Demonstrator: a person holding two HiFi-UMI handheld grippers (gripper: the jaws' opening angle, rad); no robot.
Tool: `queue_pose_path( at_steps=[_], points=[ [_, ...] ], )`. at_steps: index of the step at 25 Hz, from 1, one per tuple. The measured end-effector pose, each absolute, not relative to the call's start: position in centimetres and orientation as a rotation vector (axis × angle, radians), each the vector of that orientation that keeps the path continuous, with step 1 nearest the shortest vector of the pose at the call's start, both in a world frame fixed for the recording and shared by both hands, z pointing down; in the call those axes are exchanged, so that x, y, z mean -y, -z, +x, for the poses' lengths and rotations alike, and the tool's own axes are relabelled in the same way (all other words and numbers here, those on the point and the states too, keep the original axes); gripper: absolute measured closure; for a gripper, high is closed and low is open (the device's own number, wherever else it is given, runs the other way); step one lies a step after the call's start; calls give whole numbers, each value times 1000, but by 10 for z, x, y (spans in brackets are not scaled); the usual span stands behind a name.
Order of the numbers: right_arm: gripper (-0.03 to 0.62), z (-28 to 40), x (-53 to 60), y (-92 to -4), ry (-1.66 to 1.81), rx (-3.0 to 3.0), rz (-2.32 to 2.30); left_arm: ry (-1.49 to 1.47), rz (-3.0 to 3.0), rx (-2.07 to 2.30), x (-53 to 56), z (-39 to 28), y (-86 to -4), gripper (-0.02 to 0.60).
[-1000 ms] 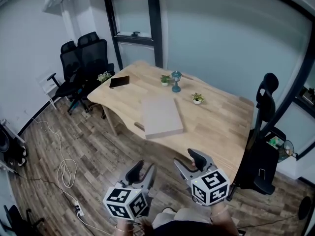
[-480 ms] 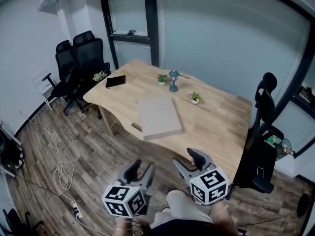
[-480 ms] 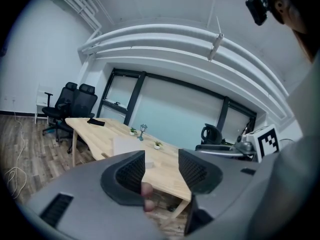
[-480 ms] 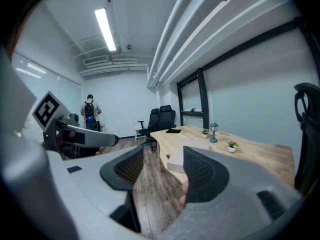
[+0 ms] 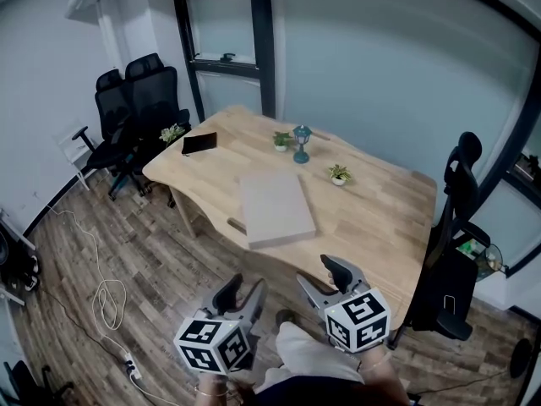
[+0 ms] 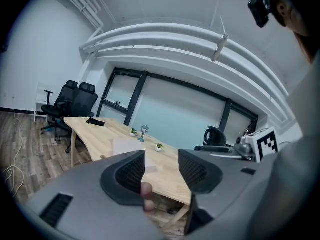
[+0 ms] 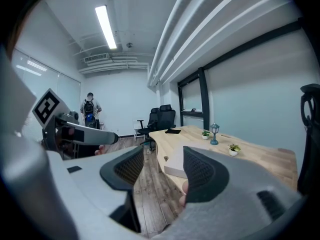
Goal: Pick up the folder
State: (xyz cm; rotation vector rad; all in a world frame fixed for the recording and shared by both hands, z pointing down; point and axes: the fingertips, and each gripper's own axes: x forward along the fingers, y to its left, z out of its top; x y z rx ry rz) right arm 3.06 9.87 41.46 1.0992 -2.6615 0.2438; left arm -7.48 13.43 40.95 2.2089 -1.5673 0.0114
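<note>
Both pairs of fingers stand apart and carry nothing. In the left gripper view the ribbed fingers (image 6: pixel 131 171) frame only open air and the far counter; in the right gripper view the fingers (image 7: pixel 205 171) do the same, with wooden floor showing through the gap.

From the head view, my left gripper (image 5: pixel 243 293) and right gripper (image 5: pixel 325 279) hang side by side over the floor (image 5: pixel 144 252), both aimed toward twelve o'clock; neither has reached the counter (image 5: pixel 380 218).

The folder (image 5: pixel 276 210), a pale flat rectangle, lies on the near part of that counter, well apart from both grippers. It sits at about one o'clock from the left gripper and about eleven o'clock from the right, so it falls nearly on the line between them. Its long axis runs roughly twelve to six, tipped a little toward eleven and five, and one short edge faces me close to the counter's front edge.

The right gripper looks a shade nearer, though I judge the difference slight; that near short edge seems the natural place to take hold, from either side.

Beyond the folder, at twelve to one o'clock, stand a small lantern (image 5: pixel 302 142) and two little potted plants (image 5: pixel 340 173); a dark flat item (image 5: pixel 200 142) lies at the counter's far left corner, about eleven o'clock. None of them touches the folder or lies between it and my grippers.
</note>
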Motion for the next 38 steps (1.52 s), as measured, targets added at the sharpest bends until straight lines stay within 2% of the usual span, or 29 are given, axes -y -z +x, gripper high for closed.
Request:
queue_pose_path(
  at_steps=[38],
  points=[
    [370, 7, 72, -447, -274, 2587, 1098, -75, 2149, 1476, 39, -99, -446, 373]
  ],
)
